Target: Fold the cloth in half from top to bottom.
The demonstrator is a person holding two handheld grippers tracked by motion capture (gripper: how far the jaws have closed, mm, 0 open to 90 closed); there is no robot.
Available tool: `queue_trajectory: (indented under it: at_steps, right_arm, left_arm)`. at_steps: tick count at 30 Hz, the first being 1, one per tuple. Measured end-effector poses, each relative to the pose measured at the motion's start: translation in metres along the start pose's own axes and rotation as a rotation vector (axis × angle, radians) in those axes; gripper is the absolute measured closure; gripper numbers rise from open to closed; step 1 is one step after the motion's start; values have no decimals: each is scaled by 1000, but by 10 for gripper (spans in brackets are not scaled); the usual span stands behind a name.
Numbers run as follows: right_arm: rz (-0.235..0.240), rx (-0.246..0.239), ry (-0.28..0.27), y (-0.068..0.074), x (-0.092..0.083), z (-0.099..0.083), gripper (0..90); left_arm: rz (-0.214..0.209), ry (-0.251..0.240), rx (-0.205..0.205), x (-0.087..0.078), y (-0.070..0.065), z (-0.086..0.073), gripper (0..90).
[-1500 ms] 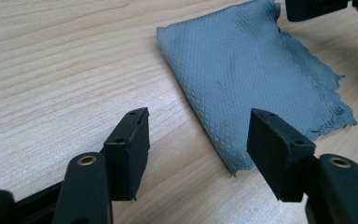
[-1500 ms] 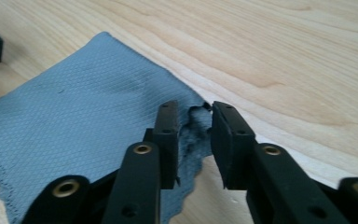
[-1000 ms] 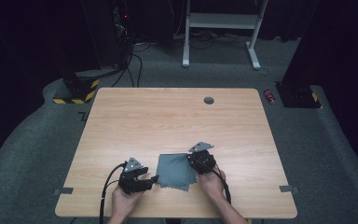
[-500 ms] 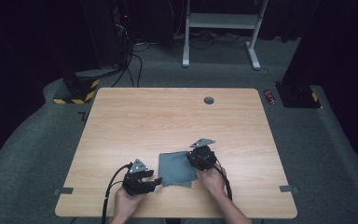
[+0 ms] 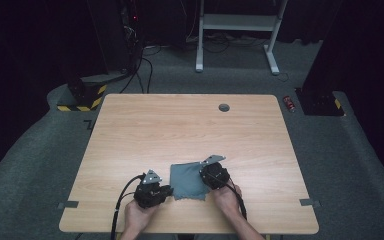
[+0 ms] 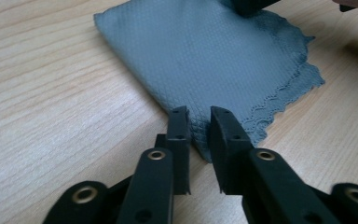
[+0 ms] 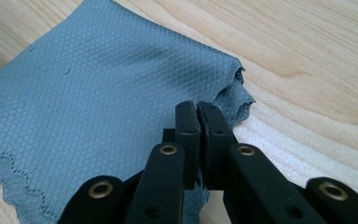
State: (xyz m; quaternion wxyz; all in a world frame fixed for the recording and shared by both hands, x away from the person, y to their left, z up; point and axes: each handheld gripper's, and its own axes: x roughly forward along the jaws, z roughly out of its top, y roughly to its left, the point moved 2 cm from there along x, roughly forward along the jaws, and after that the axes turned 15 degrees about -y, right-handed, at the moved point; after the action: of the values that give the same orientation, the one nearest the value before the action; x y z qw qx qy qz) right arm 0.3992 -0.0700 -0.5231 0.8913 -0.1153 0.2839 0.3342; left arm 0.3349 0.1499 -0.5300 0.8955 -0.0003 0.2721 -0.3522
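- Grey cloth, folded flat, lies on the wooden counter in the lower middle of the high view, near the person's edge.
- Left tool sits at the lower left of the cloth, held in the person's left hand; its cable loops down toward the bottom edge of the frame.
- Left gripper view: the cloth fills the upper centre of the frame, its scalloped hem running down the right side. The near corner of the cloth lies between the two black jaws of the left tool. A narrow gap shows between the jaws; they have just been closing, cloth between them, and the pads are not seen pressing on it. Not yet clenched.
- Right tool rests on the right edge of the cloth in the high view, with the right hand behind it.
- Right gripper view: the jaws of the right tool stand pressed together at frame centre, over the cloth's bunched right-hand corner. Clenched; cloth runs under and up to the tips, but whether a fold is pinched cannot be told.
- Bare counter shows at upper right of that view.
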Motion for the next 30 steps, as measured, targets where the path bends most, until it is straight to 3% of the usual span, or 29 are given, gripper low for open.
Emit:
queue_trajectory:
  at_steps: [9, 12, 15, 24, 30]
  right_arm:
    - [9, 4, 7, -5, 1, 8, 815]
    - [15, -20, 21, -4, 3, 8, 882]
    - [22, -21, 24, -4, 5, 7, 892]
    - [2, -32, -38, -8, -4, 23, 894]
    - [-14, -22, 38, -18, 12, 21, 882]
  left_arm:
    - [-12, 1, 11, 0, -1, 3, 868]
    - [-17, 8, 5, 1, 0, 2, 887]
    - [-18, 6, 8, 1, 0, 3, 890]
    - [-35, -20, 6, 0, -5, 9, 893]
    - [-50, 5, -13, 9, -4, 7, 892]
